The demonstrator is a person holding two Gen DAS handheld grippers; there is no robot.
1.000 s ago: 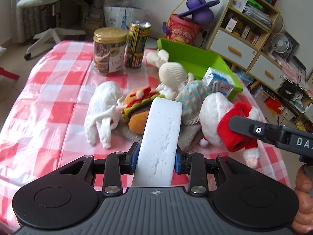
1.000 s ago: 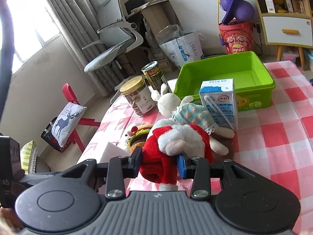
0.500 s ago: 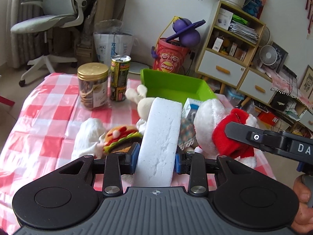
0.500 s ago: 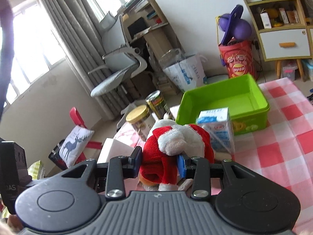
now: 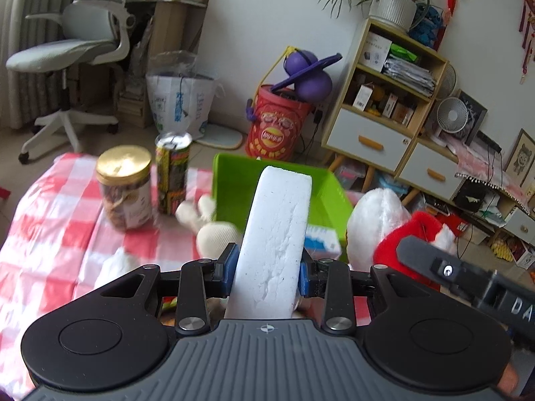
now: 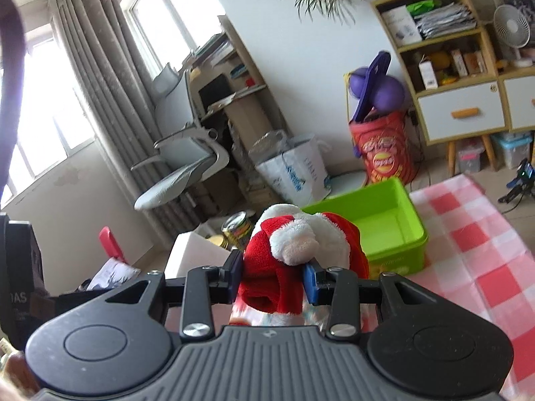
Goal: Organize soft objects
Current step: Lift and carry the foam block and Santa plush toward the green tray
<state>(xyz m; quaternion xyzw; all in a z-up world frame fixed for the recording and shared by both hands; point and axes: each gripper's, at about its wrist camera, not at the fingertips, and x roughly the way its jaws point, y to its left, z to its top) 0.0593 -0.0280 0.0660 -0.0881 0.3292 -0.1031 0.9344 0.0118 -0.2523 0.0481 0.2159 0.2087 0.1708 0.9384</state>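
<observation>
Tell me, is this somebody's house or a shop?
Most likely a room in someone's home: there's an office chair by a desk, a shelf cabinet with a potted plant on top, and a checked tablecloth.

The white foam block [image 5: 274,244] hides the middle of the green bin [image 5: 230,180] in the left wrist view, and its lower end vanishes behind the gripper body at the bottom of the frame. Only a corner of the blue-and-white carton [image 5: 322,240] shows beside it. The labels on the gold-lidded jar [image 5: 125,187] and the can [image 5: 172,173] at centre left are blurred past reading. In the right wrist view the red-and-white plush [image 6: 297,260] covers the bin's near-left corner, and its lower part is cut off by the gripper body.
</observation>
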